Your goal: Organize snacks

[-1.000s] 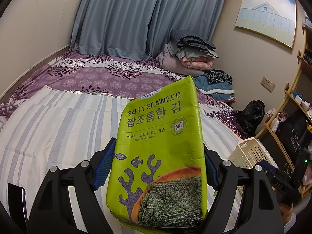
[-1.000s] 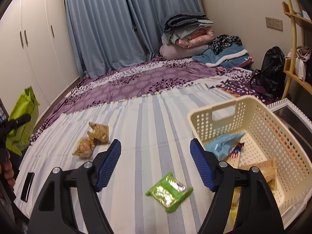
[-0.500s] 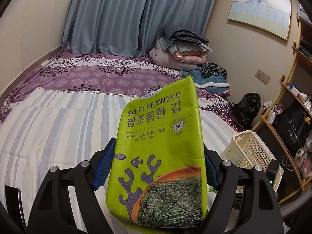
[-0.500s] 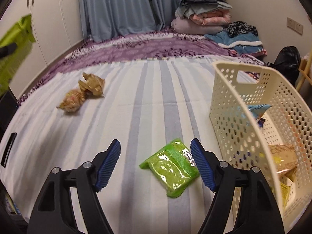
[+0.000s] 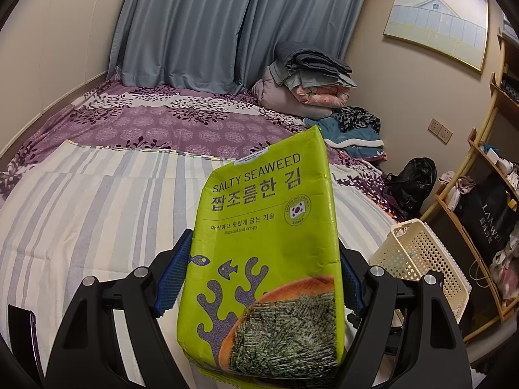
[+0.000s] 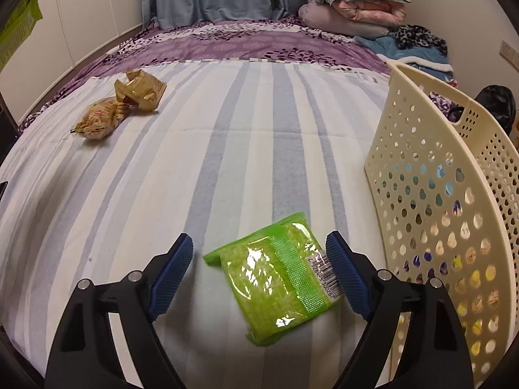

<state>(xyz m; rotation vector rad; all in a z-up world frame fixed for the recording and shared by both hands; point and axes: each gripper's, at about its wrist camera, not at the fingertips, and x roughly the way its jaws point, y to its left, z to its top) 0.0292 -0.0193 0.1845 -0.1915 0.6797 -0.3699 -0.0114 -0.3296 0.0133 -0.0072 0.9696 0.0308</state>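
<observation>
Right hand-held gripper (image 6: pixel 259 270): jaws opening, straddling small green packet (image 6: pixel 275 278) flat on striped bed cover (image 6: pixel 227 149); right pad at barcode edge, left pad clear of it, no squeeze yet. Cream basket (image 6: pixel 454 210) just beside, to the right. Left hand-held gripper (image 5: pixel 261 275): clamped on tall seaweed bag (image 5: pixel 269 246), held upright above the bed. Two tan snack packs (image 6: pixel 120 110) well apart, far left. Risks: slick flat wrapper sliding out from under closing pads; pads pinching soft cover instead; off-centre grab tipping packet before basket rim.

Both wrist views overlook striped bed (image 6: pixel 227 136); left higher; share cream basket (image 5: pixel 418 259), curtains (image 5: pixel 207 26).
</observation>
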